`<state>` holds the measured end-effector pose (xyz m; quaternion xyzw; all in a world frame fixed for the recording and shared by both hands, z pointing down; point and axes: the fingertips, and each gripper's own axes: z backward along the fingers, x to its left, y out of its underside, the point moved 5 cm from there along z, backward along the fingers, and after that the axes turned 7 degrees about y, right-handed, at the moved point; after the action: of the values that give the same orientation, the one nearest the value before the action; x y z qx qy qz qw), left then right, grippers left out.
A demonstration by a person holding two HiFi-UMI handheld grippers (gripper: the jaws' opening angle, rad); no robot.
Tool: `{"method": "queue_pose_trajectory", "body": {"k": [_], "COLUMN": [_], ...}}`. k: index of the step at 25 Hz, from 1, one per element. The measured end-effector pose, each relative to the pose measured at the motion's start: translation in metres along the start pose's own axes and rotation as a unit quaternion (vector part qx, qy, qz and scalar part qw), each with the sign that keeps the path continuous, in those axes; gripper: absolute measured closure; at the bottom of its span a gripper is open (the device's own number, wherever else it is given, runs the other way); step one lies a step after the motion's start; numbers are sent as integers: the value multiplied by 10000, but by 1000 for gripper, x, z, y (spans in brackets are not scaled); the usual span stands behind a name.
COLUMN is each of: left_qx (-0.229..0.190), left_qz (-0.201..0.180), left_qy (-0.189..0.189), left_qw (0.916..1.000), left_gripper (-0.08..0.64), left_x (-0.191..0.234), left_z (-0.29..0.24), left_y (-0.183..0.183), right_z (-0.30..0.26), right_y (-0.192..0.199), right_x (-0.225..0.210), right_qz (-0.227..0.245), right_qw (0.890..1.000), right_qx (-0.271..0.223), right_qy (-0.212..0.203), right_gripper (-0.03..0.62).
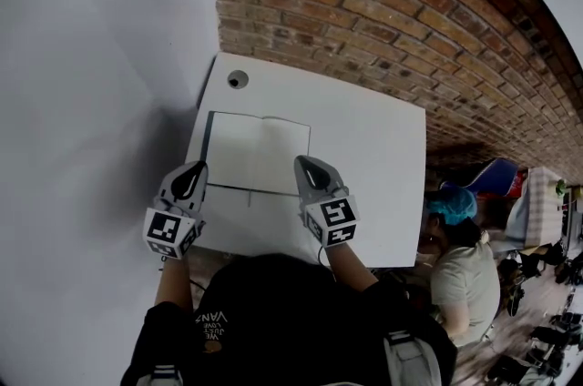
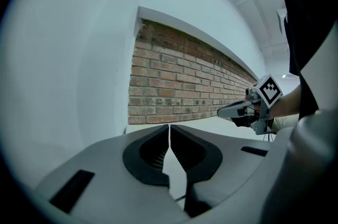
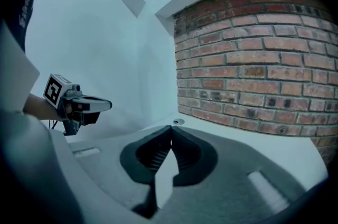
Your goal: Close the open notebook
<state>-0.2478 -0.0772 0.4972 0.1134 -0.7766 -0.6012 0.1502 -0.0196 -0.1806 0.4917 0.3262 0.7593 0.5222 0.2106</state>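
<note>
Notebook (image 1: 258, 152) count: just one, lying open and flat on the one white surface (image 1: 383, 147), right between the two tools and just ahead of their tips. Pages look plain white, no writing I can make out, with a dark strip down the edge on the left tool's side and a small crease mark midway along the far edge. Left tool (image 1: 189, 182) sits by the near corner on its side, jaws clenched together with nothing in them. Right tool (image 1: 312, 175) is over the opposite near edge, jaws also pinched tight and empty. Can't tell if either tip actually touches the paper. One round hole (image 1: 238, 79) in the surface, beyond the notebook ahead of the left tool. One other person (image 1: 460, 275) sits off past the right tool's side.
</note>
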Motion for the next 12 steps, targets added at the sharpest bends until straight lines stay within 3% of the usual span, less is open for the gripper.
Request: {"method": "queue_pose_trajectory", "body": {"k": [6,12], "left_qx": [250,592], "left_qz": [278,252], "left_qy": [-168,-141], "left_qw": [9992,9978], "left_gripper": [551,551], "left_x": [13,23], "left_z": [-13,-27], "left_y": [32,53], "right_z": [-17,-30], "right_y": [25,50], "right_x": [-4,-10], "right_qz": [40,150], "right_qw": [9995,9978], "right_qx": [311,620], "right_qy": [66,194], "right_gripper": [594,594]}}
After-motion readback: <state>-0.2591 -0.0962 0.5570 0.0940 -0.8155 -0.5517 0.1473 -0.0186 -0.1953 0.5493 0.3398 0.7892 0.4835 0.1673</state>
